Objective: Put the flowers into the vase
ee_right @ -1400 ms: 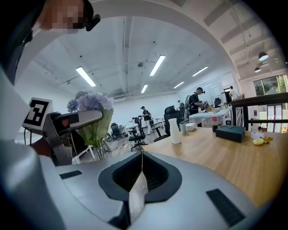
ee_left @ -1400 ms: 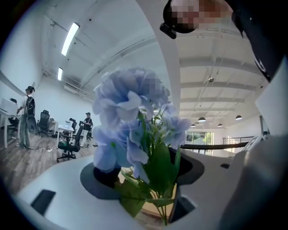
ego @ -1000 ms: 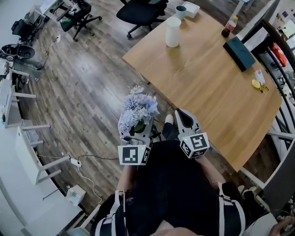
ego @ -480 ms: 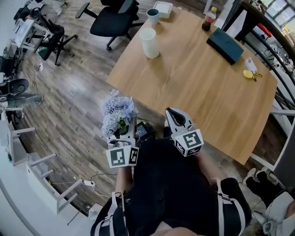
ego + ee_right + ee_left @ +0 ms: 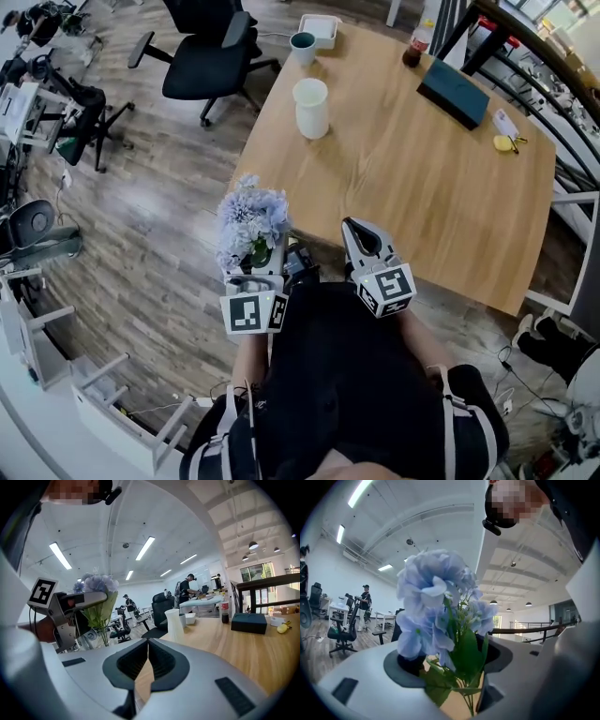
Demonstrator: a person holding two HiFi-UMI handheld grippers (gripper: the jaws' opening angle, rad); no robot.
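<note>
A bunch of pale blue flowers (image 5: 251, 220) with green leaves stands upright in my left gripper (image 5: 254, 270), which is shut on the stems over the wooden floor, left of the table. In the left gripper view the flowers (image 5: 433, 606) fill the middle, with the stems between the jaws of the left gripper (image 5: 454, 670). The white vase (image 5: 311, 108) stands upright near the table's left edge, well ahead of both grippers, and the vase (image 5: 174, 625) also shows in the right gripper view. My right gripper (image 5: 362, 232) hovers at the table's near edge; the right gripper (image 5: 147, 654) is shut and holds nothing.
On the wooden table (image 5: 422, 187) lie a dark teal box (image 5: 455, 92), a bottle (image 5: 412, 52), a teal cup (image 5: 303, 44), a white tray (image 5: 319, 28) and a small yellow item (image 5: 506, 142). A black office chair (image 5: 202, 61) stands at the far left corner.
Both grippers have travelled with the person along the floor to the table's near edge. The vase now sits closer. The flowers stay in the left gripper.
</note>
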